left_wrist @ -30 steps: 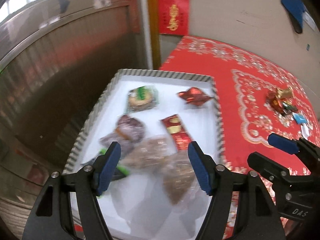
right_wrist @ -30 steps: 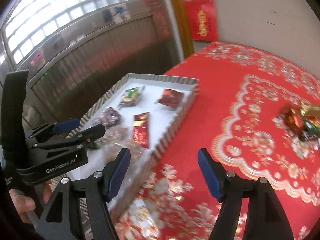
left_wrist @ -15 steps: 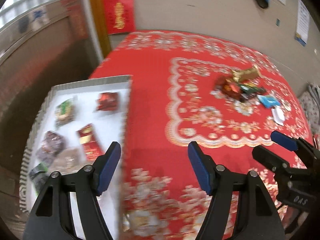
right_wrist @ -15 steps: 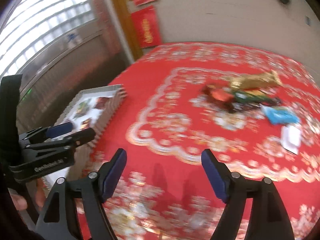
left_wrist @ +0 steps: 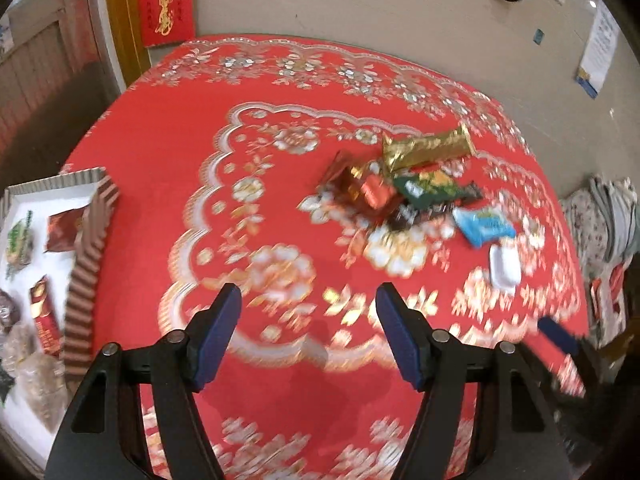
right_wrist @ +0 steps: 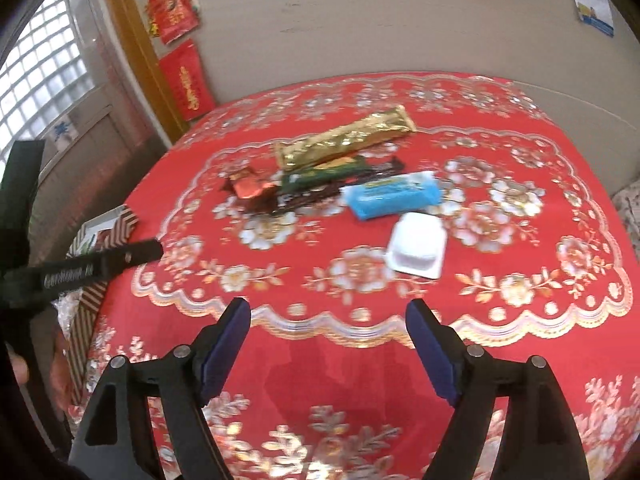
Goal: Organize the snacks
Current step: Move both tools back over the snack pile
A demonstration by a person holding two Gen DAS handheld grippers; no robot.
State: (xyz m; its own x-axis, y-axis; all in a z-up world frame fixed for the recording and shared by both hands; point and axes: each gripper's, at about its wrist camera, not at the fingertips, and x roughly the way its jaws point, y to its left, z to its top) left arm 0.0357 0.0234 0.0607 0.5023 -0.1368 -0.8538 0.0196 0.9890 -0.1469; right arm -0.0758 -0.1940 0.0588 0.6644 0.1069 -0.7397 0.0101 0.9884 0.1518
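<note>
The left gripper (left_wrist: 308, 336) hangs open and empty over the red desk (left_wrist: 160, 152). The right gripper (right_wrist: 328, 354) is opening, nothing between its jaws. The snack pile (right_wrist: 332, 172) lies far ahead; the tray (left_wrist: 90, 248) sits left.

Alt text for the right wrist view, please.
The right gripper, empty with jaws opening, hangs over a red tablecloth short of loose snacks: a gold bar, a blue packet and a white cup.
</note>
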